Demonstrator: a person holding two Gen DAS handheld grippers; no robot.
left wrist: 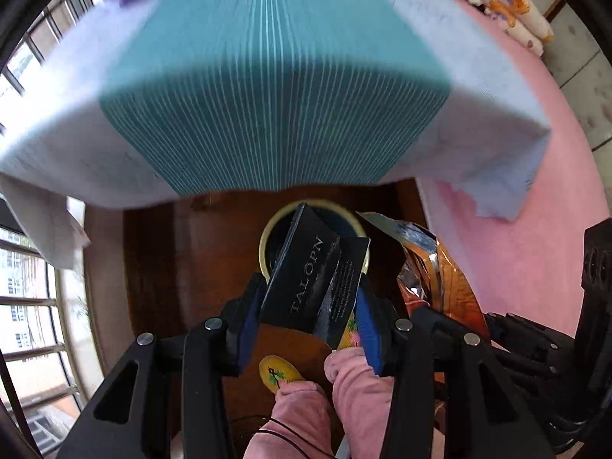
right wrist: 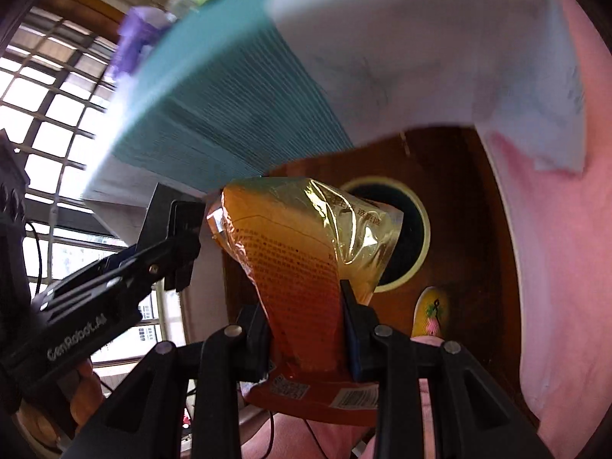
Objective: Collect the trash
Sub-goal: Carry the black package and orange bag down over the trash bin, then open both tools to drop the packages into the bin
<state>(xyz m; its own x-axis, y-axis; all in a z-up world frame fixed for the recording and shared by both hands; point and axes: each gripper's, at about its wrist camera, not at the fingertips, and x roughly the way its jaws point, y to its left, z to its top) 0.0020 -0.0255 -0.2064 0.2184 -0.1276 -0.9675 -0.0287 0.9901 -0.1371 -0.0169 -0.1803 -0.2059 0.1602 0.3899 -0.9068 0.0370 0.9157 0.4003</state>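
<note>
My left gripper (left wrist: 308, 317) is shut on a black folded card box (left wrist: 306, 275) printed with pale lettering, held right over a round bin (left wrist: 267, 241) with a cream rim on the dark wooden floor. The right gripper (right wrist: 306, 325) is shut on an orange and gold foil snack bag (right wrist: 306, 244), which hangs in front of the same bin (right wrist: 417, 244). That bag (left wrist: 432, 264) shows just right of the box in the left wrist view. From the right wrist view, the left gripper (right wrist: 183, 244) appears at the left.
A table draped in a teal striped and pale blue cloth (left wrist: 267, 88) overhangs the floor above the bin, with blurred colourful items on top. A pink bedspread (left wrist: 535, 252) lies on the right. A person's legs in pink trousers (left wrist: 306, 413) and yellow slippers (left wrist: 277, 373) stand below. Barred windows (right wrist: 49, 114) fill the left.
</note>
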